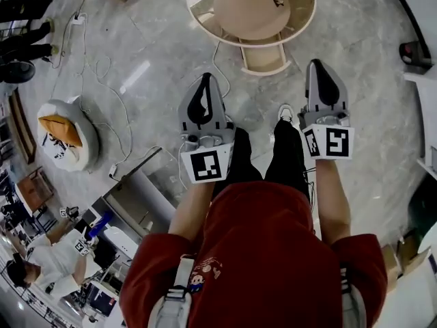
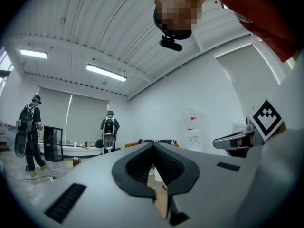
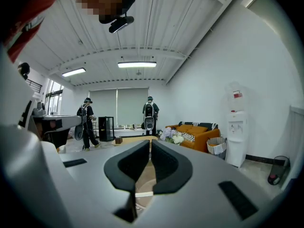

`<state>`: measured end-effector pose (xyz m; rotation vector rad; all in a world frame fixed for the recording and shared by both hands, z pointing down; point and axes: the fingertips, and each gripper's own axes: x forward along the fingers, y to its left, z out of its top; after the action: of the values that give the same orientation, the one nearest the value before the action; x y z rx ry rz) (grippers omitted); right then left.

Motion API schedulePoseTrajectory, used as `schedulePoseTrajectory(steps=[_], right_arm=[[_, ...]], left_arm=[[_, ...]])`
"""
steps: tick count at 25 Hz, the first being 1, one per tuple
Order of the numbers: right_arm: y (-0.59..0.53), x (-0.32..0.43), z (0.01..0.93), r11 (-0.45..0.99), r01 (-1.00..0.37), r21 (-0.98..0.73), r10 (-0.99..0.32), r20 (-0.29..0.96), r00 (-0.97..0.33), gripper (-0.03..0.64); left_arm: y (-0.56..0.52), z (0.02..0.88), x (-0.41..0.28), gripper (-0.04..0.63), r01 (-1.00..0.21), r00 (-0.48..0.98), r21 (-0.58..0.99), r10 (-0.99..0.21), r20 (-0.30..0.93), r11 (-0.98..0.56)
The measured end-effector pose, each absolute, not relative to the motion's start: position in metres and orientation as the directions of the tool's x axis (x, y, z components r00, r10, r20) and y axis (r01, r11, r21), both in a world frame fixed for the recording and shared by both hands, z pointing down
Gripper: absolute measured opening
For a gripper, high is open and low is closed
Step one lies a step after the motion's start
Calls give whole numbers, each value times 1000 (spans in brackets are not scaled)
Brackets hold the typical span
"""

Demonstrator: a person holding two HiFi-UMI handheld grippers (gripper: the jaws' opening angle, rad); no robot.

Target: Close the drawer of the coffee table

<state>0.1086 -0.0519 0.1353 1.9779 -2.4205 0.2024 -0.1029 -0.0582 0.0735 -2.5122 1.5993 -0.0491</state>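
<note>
A: Drawer location?
B: Pale wooden open drawer (image 1: 263,59) juts from the round beige desk (image 1: 239,16), ahead of both tools and well apart from them.
A: Handling?
B: Probably light, rigid, free-sliding; push the front panel. Left tool (image 1: 207,78) and right tool (image 1: 316,65) are closed, empty.

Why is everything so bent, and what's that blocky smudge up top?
Head view: fisheye lens bows the floor, corners go dark. Left gripper view: the ceiling light curves; the mosaic patch hides a face. Right gripper view: same bending, same patch.
</note>
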Motion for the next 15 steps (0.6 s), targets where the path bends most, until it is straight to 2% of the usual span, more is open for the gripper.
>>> schedulePoseTrajectory(steps=[6,15], right_arm=[[-49,71,254,137,-984,-118,-975,157,-155,28],[-16,50,477,102,-986,-129,-950,282,-135,28]], left_arm=[[-67,192,-132,12,-882,458,-123,-889,-1,-454],[-48,409,-138,12,-876,471,-55,-875,117,-479]])
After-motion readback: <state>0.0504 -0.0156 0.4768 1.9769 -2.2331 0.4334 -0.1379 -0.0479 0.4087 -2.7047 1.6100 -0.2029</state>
